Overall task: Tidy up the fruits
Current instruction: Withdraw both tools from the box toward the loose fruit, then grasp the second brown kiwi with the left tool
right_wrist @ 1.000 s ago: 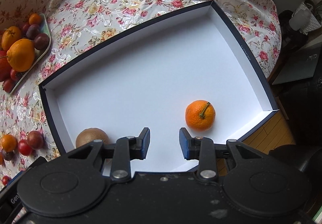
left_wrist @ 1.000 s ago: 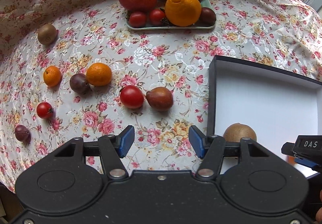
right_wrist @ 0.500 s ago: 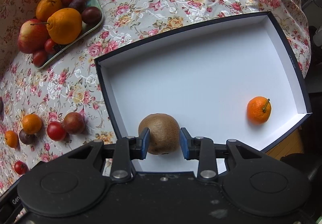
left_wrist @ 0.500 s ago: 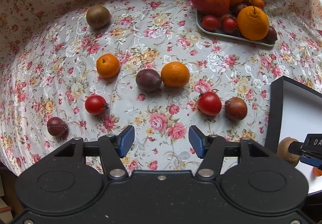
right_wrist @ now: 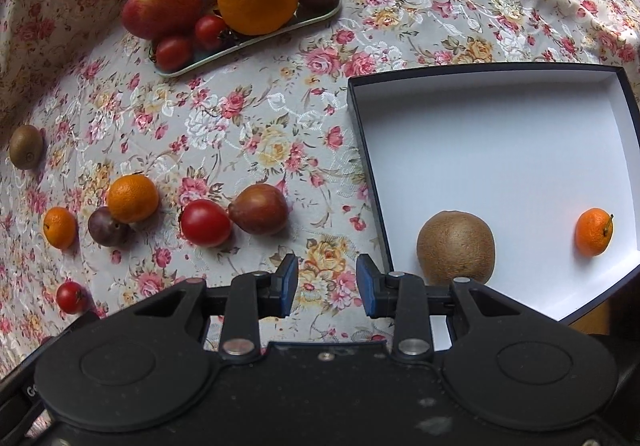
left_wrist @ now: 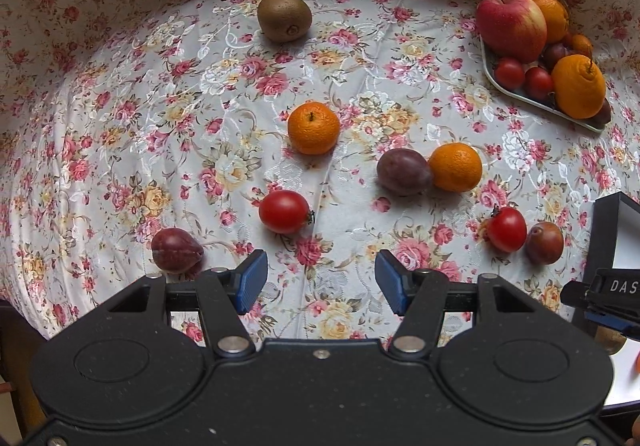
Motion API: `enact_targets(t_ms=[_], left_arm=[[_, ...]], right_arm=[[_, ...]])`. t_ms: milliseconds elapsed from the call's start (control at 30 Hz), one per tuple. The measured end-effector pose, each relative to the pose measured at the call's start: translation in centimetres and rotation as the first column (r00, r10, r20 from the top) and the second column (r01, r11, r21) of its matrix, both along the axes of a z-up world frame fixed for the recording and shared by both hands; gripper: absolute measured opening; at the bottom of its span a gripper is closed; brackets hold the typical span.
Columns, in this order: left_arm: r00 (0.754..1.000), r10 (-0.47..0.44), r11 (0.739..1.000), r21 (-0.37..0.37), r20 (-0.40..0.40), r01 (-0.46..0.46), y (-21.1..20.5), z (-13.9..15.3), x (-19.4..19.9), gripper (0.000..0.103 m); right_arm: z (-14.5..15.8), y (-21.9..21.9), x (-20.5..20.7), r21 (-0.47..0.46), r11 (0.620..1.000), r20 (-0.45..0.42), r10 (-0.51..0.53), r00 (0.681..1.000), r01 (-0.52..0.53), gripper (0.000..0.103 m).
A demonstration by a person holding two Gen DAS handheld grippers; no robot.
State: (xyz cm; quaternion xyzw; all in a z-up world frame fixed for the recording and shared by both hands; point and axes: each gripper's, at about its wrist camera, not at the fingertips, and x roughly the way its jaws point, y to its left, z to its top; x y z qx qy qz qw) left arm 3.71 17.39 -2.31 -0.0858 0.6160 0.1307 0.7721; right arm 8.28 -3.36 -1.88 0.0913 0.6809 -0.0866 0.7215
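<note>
Sorting in progress: left gripper [left_wrist: 318,280] and right gripper [right_wrist: 326,283] gape empty; next, grasp tomato [left_wrist: 284,211] for box [right_wrist: 496,149].

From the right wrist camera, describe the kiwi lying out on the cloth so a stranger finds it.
Start at the green fruit tray at the top, then go down-left to the cloth's left edge. The kiwi lies alone there, brown and fuzzy, unlike the glossy mandarins and plums below.

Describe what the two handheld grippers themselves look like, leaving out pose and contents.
Both are matte black plastic. The left gripper and the right gripper each have two angular fingers tipped with ribbed blue pads, silver pivot screws, and two round raised discs on the body. White lettering, partly cut off, marks each gripper's side.
</note>
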Motion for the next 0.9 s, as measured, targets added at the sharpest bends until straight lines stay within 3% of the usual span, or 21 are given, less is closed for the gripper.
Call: enact_targets(t_ms=[433, 633, 767, 900], left_arm=[[0.996, 0.081, 0.996, 0.027, 0.028, -0.082, 5.7, 1.3, 0.3, 0.063], [0.993, 0.104, 0.993, 0.041, 0.065, -0.106, 8.4, 2.8, 3.5, 0.063], [0.992, 0.094, 0.993, 0.059, 0.079, -0.099, 9.4, 2.9, 6.5, 0.063], [0.991, 0.078, 0.996, 0.04, 0.112, -0.083, 9.7, 2.5, 9.6, 0.063]], right_arm=[[-0.5, 3.0, 0.4, 0.035, 0.999, -0.014, -0.011, 1.0, 0.011, 0.034], [1.3, 3.1, 1.1, 0.016, 1.0, 0.025, -0.003, 1.0, 0.003, 0.033], [2.1, 2.8, 2.7, 0.048, 0.998, 0.031, -0.035, 0.999, 0.034, 0.033], [2.3, 3.5, 3.8, 0.044, 0.999, 0.075, -0.001, 0.997, -0.002, 0.033]])
